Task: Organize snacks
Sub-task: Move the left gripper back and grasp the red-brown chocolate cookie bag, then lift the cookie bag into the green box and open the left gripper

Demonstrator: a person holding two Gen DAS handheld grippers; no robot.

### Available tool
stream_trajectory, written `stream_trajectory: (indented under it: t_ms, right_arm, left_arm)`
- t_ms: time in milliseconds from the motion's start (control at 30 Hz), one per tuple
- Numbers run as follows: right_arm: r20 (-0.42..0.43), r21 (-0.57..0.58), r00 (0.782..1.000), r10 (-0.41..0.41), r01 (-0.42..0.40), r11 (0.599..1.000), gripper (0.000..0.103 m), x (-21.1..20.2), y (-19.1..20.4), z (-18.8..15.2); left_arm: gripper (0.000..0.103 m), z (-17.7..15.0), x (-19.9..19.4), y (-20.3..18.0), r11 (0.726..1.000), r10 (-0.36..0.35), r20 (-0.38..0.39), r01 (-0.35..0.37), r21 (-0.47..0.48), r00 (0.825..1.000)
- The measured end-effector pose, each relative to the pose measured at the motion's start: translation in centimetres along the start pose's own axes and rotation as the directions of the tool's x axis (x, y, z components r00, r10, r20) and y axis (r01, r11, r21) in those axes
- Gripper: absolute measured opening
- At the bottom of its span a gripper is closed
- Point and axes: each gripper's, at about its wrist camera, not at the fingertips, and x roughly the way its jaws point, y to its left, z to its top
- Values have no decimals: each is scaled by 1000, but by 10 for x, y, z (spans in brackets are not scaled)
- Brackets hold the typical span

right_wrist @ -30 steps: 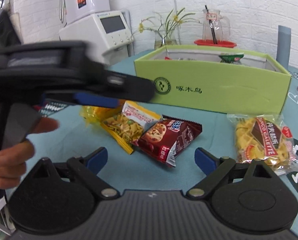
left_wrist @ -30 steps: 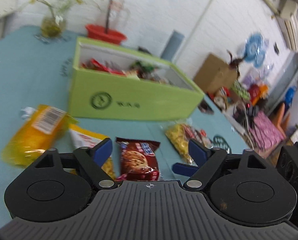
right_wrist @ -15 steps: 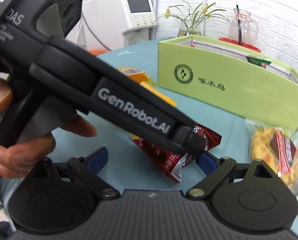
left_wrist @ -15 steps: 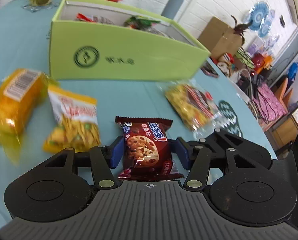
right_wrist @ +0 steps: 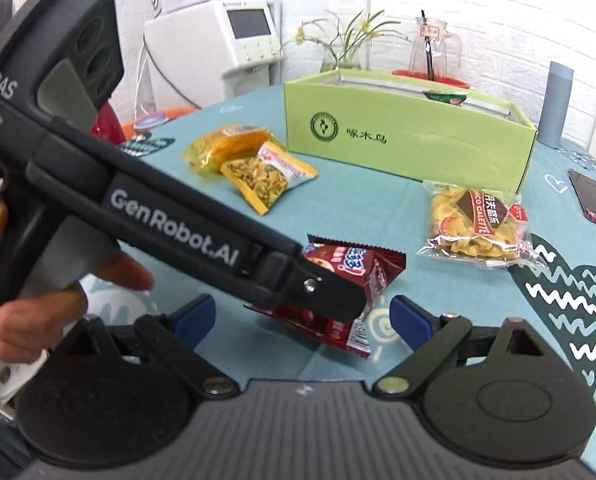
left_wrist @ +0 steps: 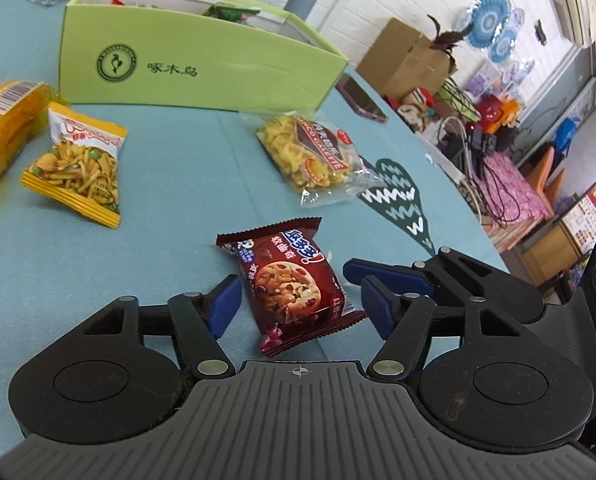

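A dark red cookie packet (left_wrist: 292,284) sits between the fingers of my left gripper (left_wrist: 299,300), which close on its sides; it looks lifted off the teal table in the right wrist view (right_wrist: 353,276). My right gripper (right_wrist: 303,318) is open and empty just below and behind it. A green snack box (left_wrist: 202,68) stands at the back with packets inside. A yellow pea-snack packet (left_wrist: 78,168), an orange packet (left_wrist: 2,128) and a clear galette packet (left_wrist: 313,156) lie on the table.
A phone (left_wrist: 359,98) lies right of the box near the table edge. A grey cylinder (right_wrist: 555,104), a glass jug (right_wrist: 429,48) on a red dish and a flower vase (right_wrist: 339,58) stand behind the box. The teal tablecloth (left_wrist: 170,200) has dark heart prints.
My left gripper has gone from open behind the cookie packet to closed on it and has drawn it toward the near table edge, away from the other packets. My right gripper stays open.
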Motion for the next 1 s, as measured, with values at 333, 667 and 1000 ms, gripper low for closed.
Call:
stream_trajectory:
  t_ms: [333,667,1000]
  right_arm:
    - [13,52,1000,-1,1,999,93,3,-2,2]
    - [30,95,999,-41,38,995,66,21,-6,8]
    - [206,33,976,-73,68,997,68,26,-49,93]
  left_arm:
    - [65,3,-6,6,998,46,32,-47,36,998]
    - [28,8,17,3,998,12,-4,-12,58,1000]
    - [28,110,-5,-12,994,-21,156,4,105,987]
